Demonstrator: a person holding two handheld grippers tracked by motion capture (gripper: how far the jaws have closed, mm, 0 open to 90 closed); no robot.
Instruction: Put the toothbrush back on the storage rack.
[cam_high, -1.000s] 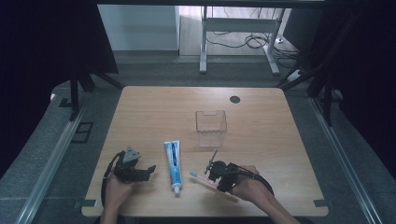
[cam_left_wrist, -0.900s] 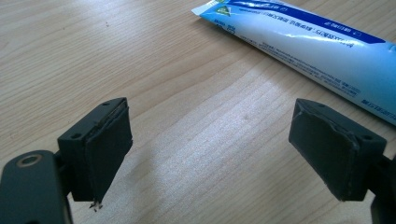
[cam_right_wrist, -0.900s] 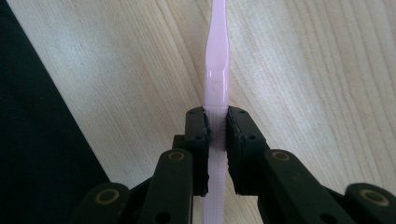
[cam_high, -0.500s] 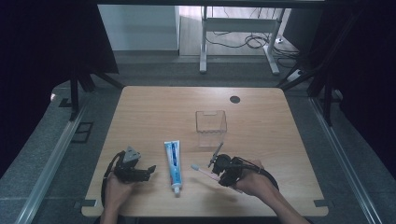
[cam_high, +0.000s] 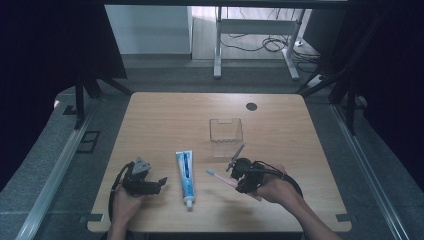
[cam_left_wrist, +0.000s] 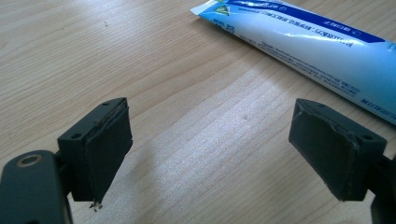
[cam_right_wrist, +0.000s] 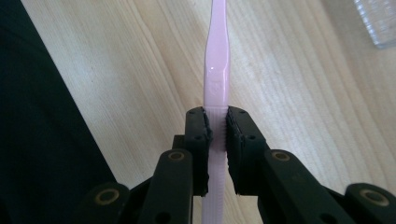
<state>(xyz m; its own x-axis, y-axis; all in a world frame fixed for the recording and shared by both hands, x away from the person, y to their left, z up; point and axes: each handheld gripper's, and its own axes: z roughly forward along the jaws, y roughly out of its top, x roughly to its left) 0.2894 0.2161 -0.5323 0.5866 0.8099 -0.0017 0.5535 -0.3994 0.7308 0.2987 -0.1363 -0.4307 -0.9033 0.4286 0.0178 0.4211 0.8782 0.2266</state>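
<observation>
My right gripper (cam_right_wrist: 217, 135) is shut on the handle of a pink toothbrush (cam_right_wrist: 216, 70), which runs straight up from the jaws in the right gripper view. From above, the right gripper (cam_high: 239, 181) holds the toothbrush (cam_high: 220, 177) off the table, its head pointing left. A white and blue toothpaste tube (cam_high: 185, 173) lies flat between the two hands. My left gripper (cam_high: 159, 184) rests near the front left with its jaws open, just left of the tube. In the left gripper view the left gripper (cam_left_wrist: 210, 144) stands wide over bare wood, with the tube (cam_left_wrist: 308, 46) at the upper right.
A clear plastic box (cam_high: 226, 134) stands behind the right gripper, near the table's middle. A dark round hole (cam_high: 251, 106) marks the wooden table (cam_high: 165, 120) at the back. Black curtains and a metal frame stand beyond the far edge.
My right gripper has risen with the pink toothbrush and turned, so the brush lifts off the table. The left gripper and the toothpaste tube have stayed where they were.
</observation>
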